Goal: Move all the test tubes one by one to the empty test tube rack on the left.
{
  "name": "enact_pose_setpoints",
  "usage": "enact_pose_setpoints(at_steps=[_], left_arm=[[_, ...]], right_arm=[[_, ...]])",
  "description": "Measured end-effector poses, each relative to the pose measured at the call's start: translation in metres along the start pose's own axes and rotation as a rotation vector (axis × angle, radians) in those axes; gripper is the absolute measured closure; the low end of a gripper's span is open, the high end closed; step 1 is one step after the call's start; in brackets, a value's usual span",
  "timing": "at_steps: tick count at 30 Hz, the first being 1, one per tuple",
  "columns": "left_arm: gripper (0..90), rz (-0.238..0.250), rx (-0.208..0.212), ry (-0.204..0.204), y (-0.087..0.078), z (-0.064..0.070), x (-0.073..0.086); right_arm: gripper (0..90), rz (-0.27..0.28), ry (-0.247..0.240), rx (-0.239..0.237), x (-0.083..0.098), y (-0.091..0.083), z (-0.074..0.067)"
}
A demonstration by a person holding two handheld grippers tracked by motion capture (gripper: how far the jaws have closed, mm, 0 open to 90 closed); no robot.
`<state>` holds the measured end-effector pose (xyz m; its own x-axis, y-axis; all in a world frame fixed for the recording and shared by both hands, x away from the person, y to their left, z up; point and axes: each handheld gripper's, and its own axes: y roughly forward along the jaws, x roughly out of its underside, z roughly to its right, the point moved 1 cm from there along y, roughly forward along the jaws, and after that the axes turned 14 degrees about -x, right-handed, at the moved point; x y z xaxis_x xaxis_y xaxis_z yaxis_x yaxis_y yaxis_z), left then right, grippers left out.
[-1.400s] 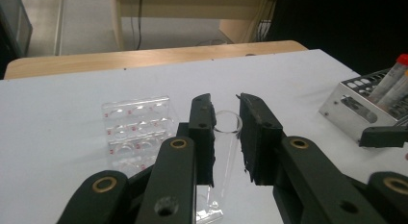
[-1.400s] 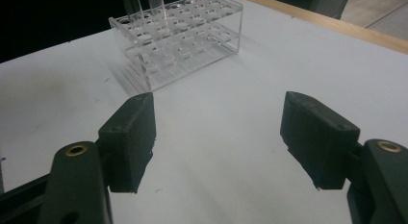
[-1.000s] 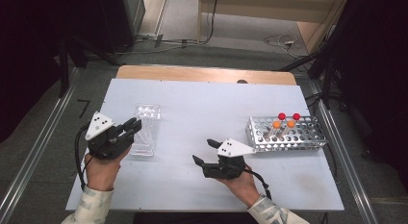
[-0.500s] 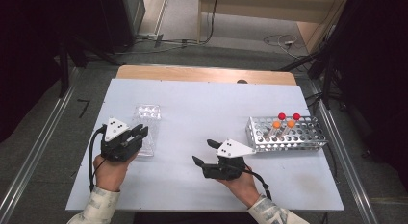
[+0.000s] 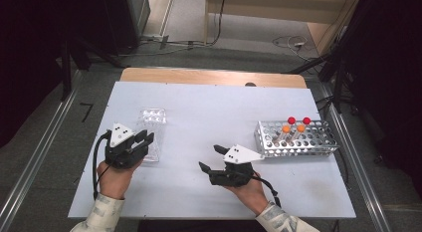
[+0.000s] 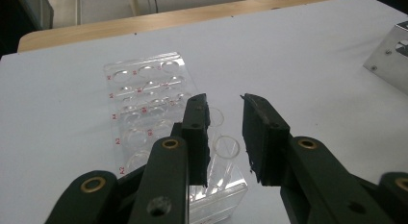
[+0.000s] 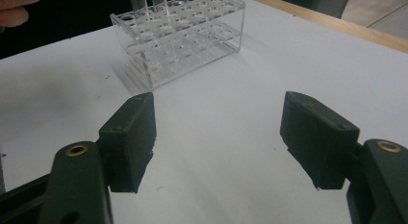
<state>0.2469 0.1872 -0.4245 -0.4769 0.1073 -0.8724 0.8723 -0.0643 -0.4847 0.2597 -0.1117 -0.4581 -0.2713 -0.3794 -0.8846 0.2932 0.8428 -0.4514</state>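
Note:
A clear acrylic rack lies at the left of the white table. My left gripper hovers over its near end. In the left gripper view the left gripper has a narrow gap and has just been opening. A clear tube stands in the rack below that gap, and the pads do not press on it. My right gripper rests wide open at the middle front. Nothing is between its jaws in the right gripper view.
A metal rack at the right holds tubes with red caps and orange caps. The right gripper view shows the clear rack with two clear tubes. A wooden edge borders the table's far side.
The left hand has shifted slightly right and toward the near end of the clear rack. The right hand and gripper have not moved.

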Motion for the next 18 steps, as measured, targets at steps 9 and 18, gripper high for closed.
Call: enact_pose_setpoints(at_steps=[9,18], left_arm=[[65.8,0.011,-0.001,-0.014,-0.001,-0.001,-0.001],[30.5,0.049,-0.017,-0.087,-0.003,-0.001,-0.003]], right_arm=[[26.9,0.004,-0.001,0.01,0.0,-0.003,0.002],[27.1,0.034,0.017,0.059,0.0,-0.025,0.016]])
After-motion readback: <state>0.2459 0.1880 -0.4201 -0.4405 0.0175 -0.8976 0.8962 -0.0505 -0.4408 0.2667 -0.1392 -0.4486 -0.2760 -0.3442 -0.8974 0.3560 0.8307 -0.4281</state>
